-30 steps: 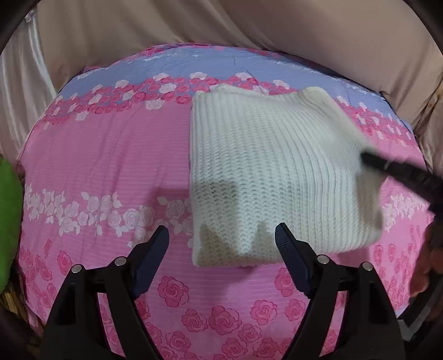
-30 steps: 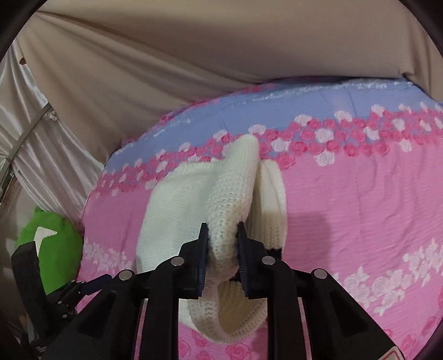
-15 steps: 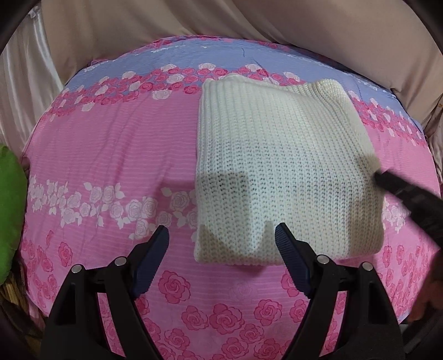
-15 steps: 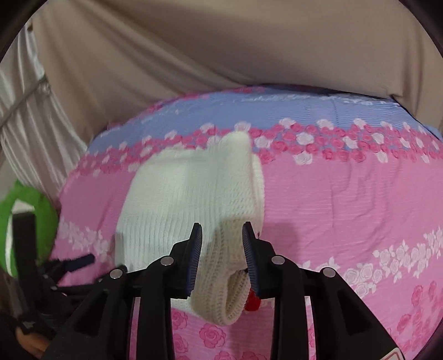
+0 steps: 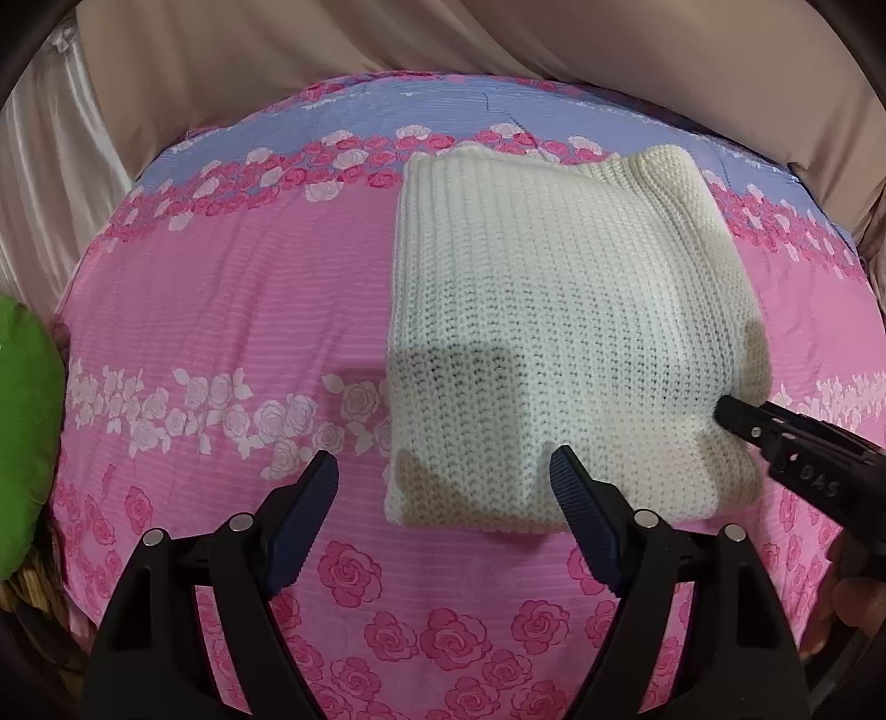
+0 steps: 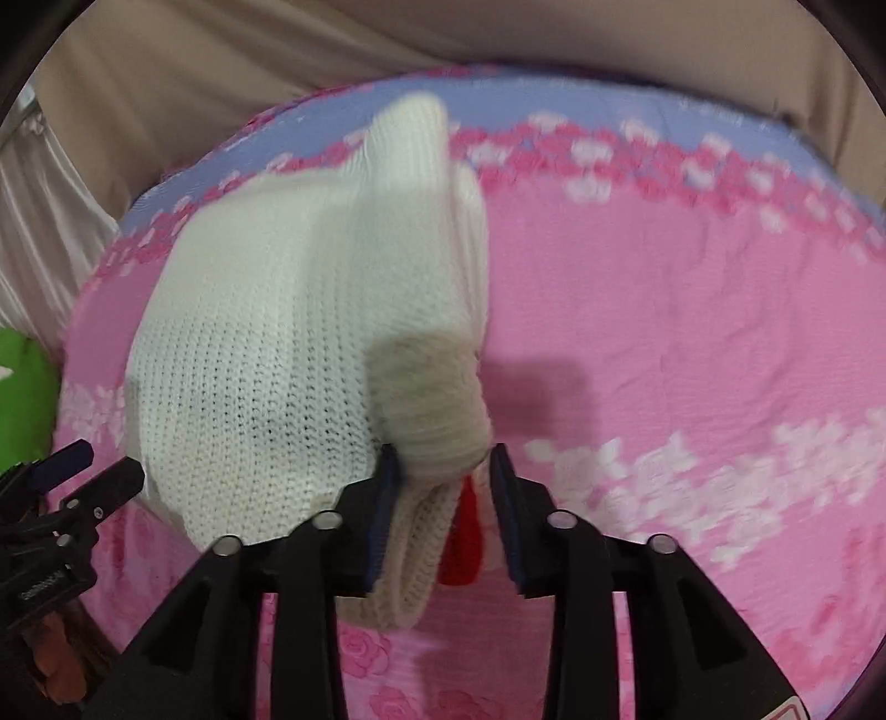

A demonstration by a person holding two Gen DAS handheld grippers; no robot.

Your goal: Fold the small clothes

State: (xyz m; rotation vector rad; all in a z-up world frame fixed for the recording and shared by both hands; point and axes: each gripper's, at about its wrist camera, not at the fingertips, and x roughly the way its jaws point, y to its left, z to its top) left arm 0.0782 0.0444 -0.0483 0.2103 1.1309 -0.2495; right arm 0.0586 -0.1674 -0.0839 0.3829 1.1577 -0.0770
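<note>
A folded cream knitted garment point(image 5: 559, 332) lies on the pink rose-print bedsheet point(image 5: 221, 310); it also shows in the right wrist view point(image 6: 288, 354). My left gripper point(image 5: 443, 482) is open and empty, hovering at the garment's near left corner. My right gripper point(image 6: 443, 471) is open, its fingers on either side of the garment's rolled near edge, not pinching it; in the left wrist view it reaches in from the right point(image 5: 736, 415). A red tag point(image 6: 465, 554) shows at that edge.
A green soft object point(image 5: 22, 432) lies at the bed's left edge. Beige curtain fabric point(image 5: 443, 44) hangs behind the bed, with white satin point(image 5: 44, 166) to the left. The bedsheet has a blue band point(image 5: 443, 105) at the far side.
My right gripper has opened and let go of the garment's edge, which has dropped onto the folded stack. My left gripper stays open and has drawn back slightly.
</note>
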